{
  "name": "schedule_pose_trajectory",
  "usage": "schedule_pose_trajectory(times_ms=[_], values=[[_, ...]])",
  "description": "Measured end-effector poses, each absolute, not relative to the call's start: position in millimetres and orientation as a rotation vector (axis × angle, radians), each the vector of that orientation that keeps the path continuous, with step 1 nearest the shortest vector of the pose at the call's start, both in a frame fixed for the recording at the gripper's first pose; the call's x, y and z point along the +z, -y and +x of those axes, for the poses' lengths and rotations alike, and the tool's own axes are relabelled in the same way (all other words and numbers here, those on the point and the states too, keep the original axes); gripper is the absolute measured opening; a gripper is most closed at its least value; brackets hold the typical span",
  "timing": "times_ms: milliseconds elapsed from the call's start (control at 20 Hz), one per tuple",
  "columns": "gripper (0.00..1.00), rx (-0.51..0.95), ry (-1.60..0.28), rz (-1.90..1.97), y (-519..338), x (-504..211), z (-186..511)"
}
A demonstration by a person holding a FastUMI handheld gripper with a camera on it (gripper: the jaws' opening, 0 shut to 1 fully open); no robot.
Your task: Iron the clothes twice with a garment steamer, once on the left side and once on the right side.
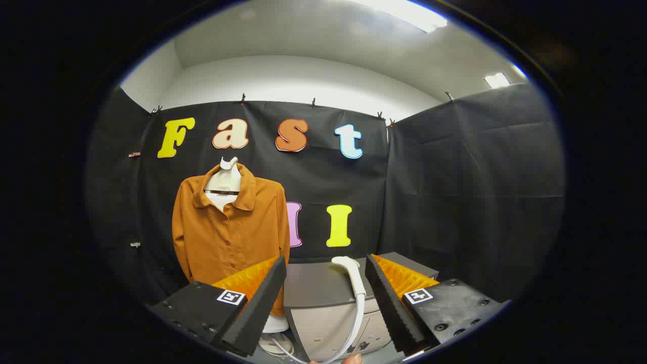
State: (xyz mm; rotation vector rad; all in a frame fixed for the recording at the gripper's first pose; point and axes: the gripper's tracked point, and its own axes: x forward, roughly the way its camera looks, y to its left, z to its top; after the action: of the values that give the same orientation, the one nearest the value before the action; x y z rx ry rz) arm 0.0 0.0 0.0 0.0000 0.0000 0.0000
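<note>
The gripper (326, 283) stands wide open, holding nothing; the white handheld garment steamer head (350, 273) with its hose lies between the fingers on the grey cabinet's (313, 285) top, near its front edge. A skewed grasp could knock it off that edge, and its hose might then snag short of the rust-orange buttoned shirt (227, 230) hanging on a white bust form beyond the cabinet's left edge.

Black cloth walls (455, 192) enclose the booth, hung by small clips (313, 102) along their top edge (the cloth falls in soft creases). Above them rise a plain white room wall (303, 76) and white ceiling with bright rectangular light panels (404, 12). A grey boxy cabinet (318, 303) stands against the back cloth.
</note>
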Motion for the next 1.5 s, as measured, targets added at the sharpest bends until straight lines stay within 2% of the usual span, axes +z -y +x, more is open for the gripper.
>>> schedule_pose_trajectory(times_ms=[1150,1500], values=[[0.98,0.047,-0.038,0.011,-11,-11,8],[0.98,0.038,-0.092,0.006,7,-23,43]])
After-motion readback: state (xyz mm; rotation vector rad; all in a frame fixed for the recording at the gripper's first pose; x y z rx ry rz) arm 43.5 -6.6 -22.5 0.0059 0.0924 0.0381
